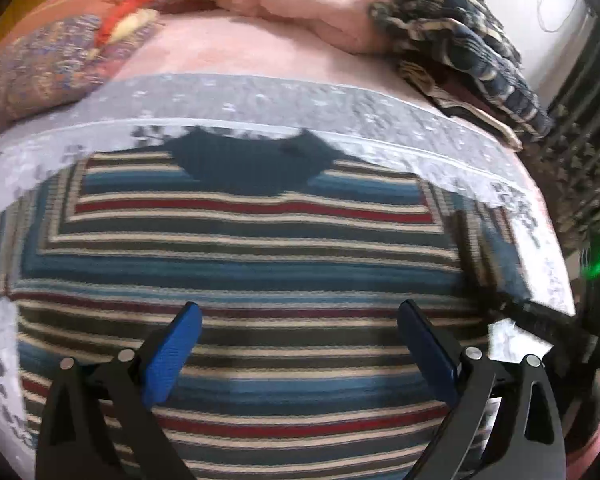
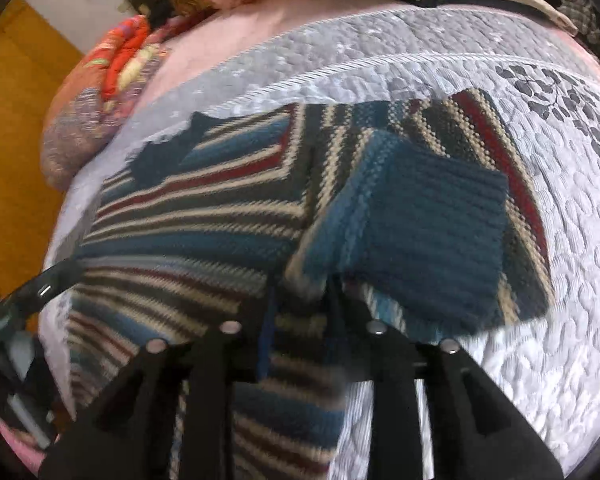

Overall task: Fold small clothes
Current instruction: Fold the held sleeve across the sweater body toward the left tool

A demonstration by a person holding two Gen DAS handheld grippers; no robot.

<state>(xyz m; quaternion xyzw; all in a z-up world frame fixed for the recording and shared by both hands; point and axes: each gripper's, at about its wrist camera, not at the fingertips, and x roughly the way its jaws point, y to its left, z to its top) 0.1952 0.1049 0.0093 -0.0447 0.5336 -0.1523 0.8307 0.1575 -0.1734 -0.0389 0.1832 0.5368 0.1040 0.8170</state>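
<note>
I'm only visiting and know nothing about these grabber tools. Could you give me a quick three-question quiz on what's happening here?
1. True or false: the left gripper hovers open over the striped sweater.
2. What does the right gripper hold: (a) nothing, (b) the sweater's sleeve, (c) a pillow?
3. What colour is the sleeve's cuff?

Key: 1 true; 2 b; 3 dark blue.

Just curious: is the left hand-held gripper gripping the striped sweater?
No, the left hand-held gripper is open, blue pads spread apart above the striped sweater.
</note>
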